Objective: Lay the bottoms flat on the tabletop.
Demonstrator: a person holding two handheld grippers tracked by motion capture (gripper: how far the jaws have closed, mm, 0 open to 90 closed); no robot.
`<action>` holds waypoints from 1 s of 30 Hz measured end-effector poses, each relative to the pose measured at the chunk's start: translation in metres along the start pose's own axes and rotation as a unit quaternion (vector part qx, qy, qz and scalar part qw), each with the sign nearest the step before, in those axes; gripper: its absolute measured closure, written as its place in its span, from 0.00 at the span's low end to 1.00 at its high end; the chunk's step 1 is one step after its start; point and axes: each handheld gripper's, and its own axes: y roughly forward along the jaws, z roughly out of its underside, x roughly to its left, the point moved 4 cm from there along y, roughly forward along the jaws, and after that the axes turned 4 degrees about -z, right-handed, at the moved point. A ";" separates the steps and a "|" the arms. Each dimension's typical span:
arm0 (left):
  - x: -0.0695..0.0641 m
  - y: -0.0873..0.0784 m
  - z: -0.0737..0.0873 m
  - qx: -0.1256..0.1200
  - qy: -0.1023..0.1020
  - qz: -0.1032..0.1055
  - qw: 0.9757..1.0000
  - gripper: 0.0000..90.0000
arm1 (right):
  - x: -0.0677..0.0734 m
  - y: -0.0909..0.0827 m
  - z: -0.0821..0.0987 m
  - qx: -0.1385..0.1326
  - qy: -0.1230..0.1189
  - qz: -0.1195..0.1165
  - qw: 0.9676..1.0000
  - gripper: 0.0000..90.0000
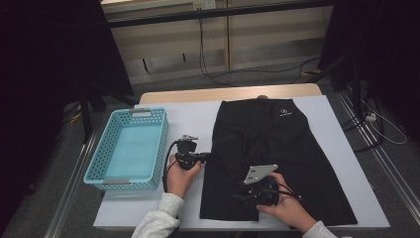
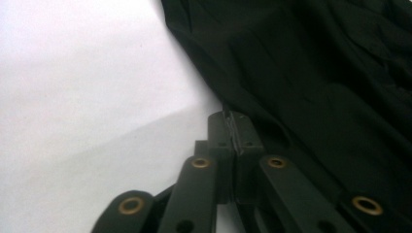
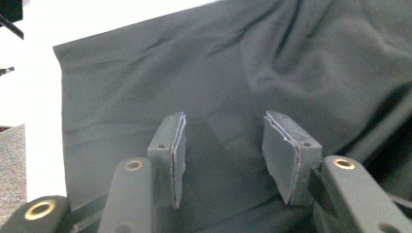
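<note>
Left gripper is pinched tight on my black shorts' left edge; right gripper hovers half-open over the near hem. Shorts lie flat, unfolded; blue basket left of both, folding not begun.

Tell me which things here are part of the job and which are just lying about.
In the job: black shorts; left gripper, shut at the shorts' edge; right gripper, open over the fabric.
Lying about: blue basket, floor cables.

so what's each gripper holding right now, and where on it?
Left gripper: jaws shut at the left side edge of the black shorts; whether cloth is pinched cannot be told. Right gripper: open above the shorts, holding nothing.
</note>
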 end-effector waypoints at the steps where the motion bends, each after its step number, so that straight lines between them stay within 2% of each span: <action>1: 0.000 -0.001 0.000 -0.001 -0.003 0.006 1.000 0.95 | 0.001 0.000 0.000 0.000 0.002 0.000 1.000 0.57; 2: -0.001 -0.001 -0.001 -0.005 -0.005 0.010 1.000 0.90 | 0.001 -0.001 0.001 0.002 -0.001 0.001 1.000 0.57; 5: -0.005 -0.001 -0.005 -0.021 -0.007 0.012 1.000 0.69 | 0.003 -0.003 0.002 0.006 -0.004 -0.002 1.000 0.58; 6: -0.006 0.000 -0.007 -0.023 -0.004 0.011 1.000 0.60 | 0.003 -0.004 0.002 0.007 -0.005 -0.003 1.000 0.58; 7: -0.007 0.003 -0.008 -0.022 0.004 0.003 1.000 0.55 | 0.003 -0.004 0.003 0.007 -0.006 -0.005 1.000 0.58; 8: -0.007 0.006 -0.010 -0.019 0.004 -0.001 1.000 0.52 | 0.003 -0.004 0.003 0.007 -0.006 -0.005 1.000 0.58; 13: -0.001 0.022 -0.016 -0.009 -0.011 -0.005 1.000 0.57 | 0.004 -0.004 0.003 0.007 -0.006 -0.005 1.000 0.59; 14: 0.001 0.026 -0.016 -0.005 0.001 -0.017 1.000 0.59 | 0.005 -0.004 0.003 0.006 -0.004 -0.006 1.000 0.59; 15: 0.001 0.028 -0.017 -0.010 0.000 -0.018 1.000 0.66 | 0.005 -0.004 0.003 0.006 -0.005 -0.007 1.000 0.60; 17: 0.001 0.029 -0.019 -0.004 -0.003 -0.017 1.000 0.72 | 0.005 -0.004 0.004 0.005 -0.004 -0.008 1.000 0.60; 20: 0.003 0.032 -0.021 0.003 -0.008 -0.017 1.000 0.88 | 0.005 -0.004 0.004 0.006 -0.006 -0.009 1.000 0.61; 22: 0.005 0.033 -0.022 0.010 -0.017 -0.009 1.000 0.97 | 0.005 -0.004 0.003 0.005 -0.005 -0.010 1.000 0.62; 27: 0.008 0.034 -0.029 0.022 -0.024 -0.006 0.999 1.00 | 0.005 -0.004 0.003 0.005 -0.005 -0.011 1.000 0.63; 30: 0.013 0.029 -0.039 0.013 -0.031 -0.002 0.999 1.00 | 0.005 -0.004 0.003 0.006 -0.007 -0.010 1.000 0.63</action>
